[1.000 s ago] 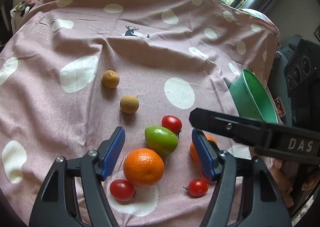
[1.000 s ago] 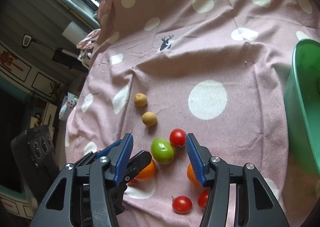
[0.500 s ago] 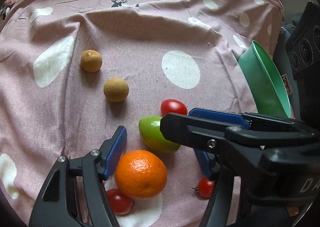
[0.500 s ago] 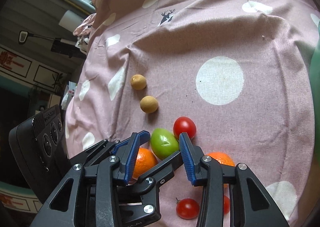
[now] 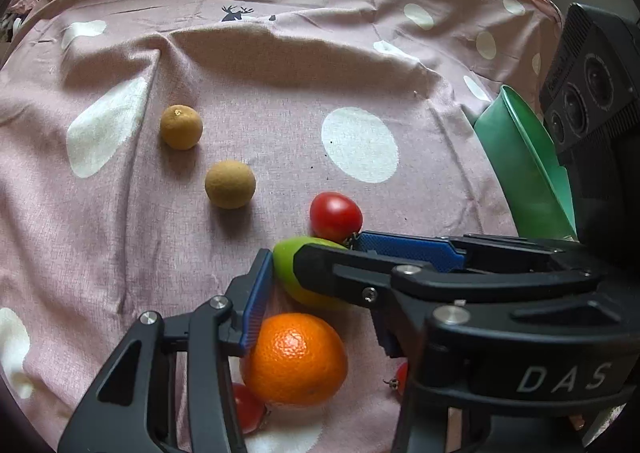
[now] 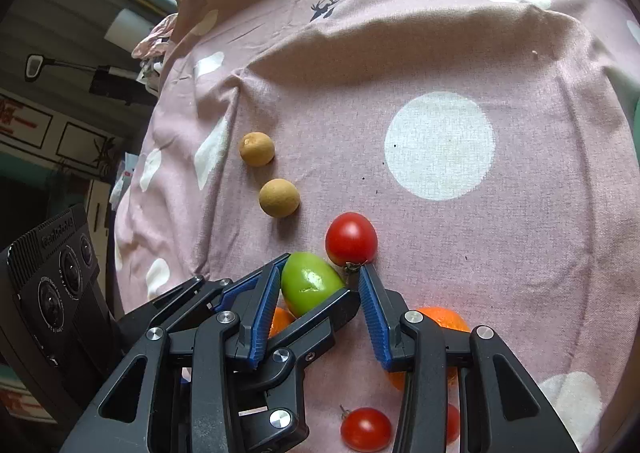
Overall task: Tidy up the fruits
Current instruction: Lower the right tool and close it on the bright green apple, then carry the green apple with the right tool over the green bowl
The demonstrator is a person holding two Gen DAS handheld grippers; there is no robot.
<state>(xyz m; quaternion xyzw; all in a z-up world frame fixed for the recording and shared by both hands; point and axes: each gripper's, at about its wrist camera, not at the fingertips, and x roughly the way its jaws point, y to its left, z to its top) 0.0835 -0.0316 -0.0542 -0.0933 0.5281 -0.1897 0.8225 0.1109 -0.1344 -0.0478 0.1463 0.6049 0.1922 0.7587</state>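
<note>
Fruit lies on a pink spotted cloth (image 5: 280, 93). The green fruit (image 6: 310, 283) sits between the fingertips of my right gripper (image 6: 320, 273). Its left pad touches the fruit and a small gap shows at its right pad. In the left wrist view the right gripper (image 5: 326, 249) crosses in from the right over the green fruit (image 5: 286, 273). My left gripper (image 5: 316, 277) is closing. The orange (image 5: 296, 357) lies between its pads with cloth showing on the right, and its left pad (image 5: 256, 301) touches both fruits. Its right finger is mostly hidden.
A red tomato (image 6: 351, 239) touches the green fruit's far side. Two tan round fruits (image 5: 181, 127) (image 5: 230, 184) lie further off to the left. A second orange (image 6: 440, 317) and small tomatoes (image 6: 366, 429) lie under the grippers. A green bowl (image 5: 524, 169) stands at the right.
Both grippers have sunk toward the fruit. The right gripper has moved over the green fruit, across the left wrist view. The left jaws have narrowed around the orange.
</note>
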